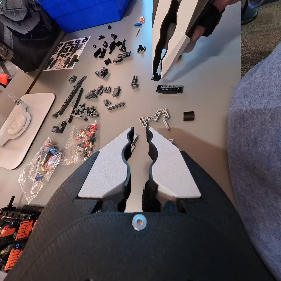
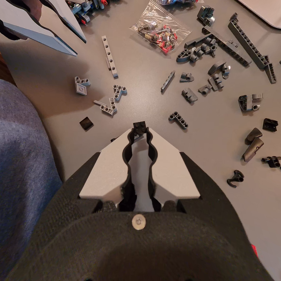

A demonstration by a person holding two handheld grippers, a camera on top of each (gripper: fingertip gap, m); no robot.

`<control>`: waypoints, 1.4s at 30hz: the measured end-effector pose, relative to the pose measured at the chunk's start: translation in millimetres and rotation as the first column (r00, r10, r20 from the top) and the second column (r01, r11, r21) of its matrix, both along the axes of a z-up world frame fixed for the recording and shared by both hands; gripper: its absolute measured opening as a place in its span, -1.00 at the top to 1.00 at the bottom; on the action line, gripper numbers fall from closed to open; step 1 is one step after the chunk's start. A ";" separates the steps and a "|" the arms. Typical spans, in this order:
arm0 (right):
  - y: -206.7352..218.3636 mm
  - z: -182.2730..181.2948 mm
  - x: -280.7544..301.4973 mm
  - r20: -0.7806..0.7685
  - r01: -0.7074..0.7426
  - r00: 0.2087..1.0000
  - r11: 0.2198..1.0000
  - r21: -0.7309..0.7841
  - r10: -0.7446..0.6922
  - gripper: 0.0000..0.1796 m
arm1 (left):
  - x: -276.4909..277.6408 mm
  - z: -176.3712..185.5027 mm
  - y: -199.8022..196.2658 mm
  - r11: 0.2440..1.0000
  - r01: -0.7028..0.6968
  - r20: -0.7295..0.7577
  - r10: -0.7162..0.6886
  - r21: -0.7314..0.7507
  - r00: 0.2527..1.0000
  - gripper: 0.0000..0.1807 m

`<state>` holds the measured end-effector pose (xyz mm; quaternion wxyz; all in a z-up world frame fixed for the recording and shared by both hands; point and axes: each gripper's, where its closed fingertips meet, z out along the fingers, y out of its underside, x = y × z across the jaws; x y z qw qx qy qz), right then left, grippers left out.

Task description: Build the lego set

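In the left wrist view, the left gripper (image 1: 139,129) is hovering above the grey tabletop (image 1: 197,136) with its fingers a narrow gap apart and nothing between them. Just ahead of its tips a cluster of light grey beams (image 1: 155,117) is lying, and a black square tile (image 1: 188,116) is resting to their right. Farther off, the right gripper (image 1: 157,75) is reaching down, pinching a small black studded plate (image 1: 155,77) at its tips, just beside a black brick assembly (image 1: 169,89) lying flat. Dark grey pieces are scattered across the middle, two clear bags of small parts (image 1: 80,143) are lying at the left, and a sticker sheet (image 1: 66,53) is lying beyond them near a blue bin (image 1: 85,13).

In the right wrist view, the right gripper (image 2: 139,129) is clamping the small black studded plate (image 2: 139,127) between its fingertips, the plate sticking out past the tips with studs showing. The black square tile (image 2: 86,123) is lying to its left, well clear of the gripper. The light grey beams (image 2: 114,98) are lying ahead, and a dark grey L-shaped beam (image 2: 178,120) is lying to the right. The left gripper (image 2: 76,45) is showing at the upper left, its fingers apart.
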<state>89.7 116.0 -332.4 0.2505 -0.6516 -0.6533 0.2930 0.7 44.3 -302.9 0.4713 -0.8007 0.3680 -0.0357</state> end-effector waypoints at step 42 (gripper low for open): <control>5.9 -6.8 12.3 0.038 0.059 0.997 0.996 0.064 -0.062 0.87 | -27.2 12.8 -7.6 0.997 -0.075 0.015 0.075 0.013 0.997 0.84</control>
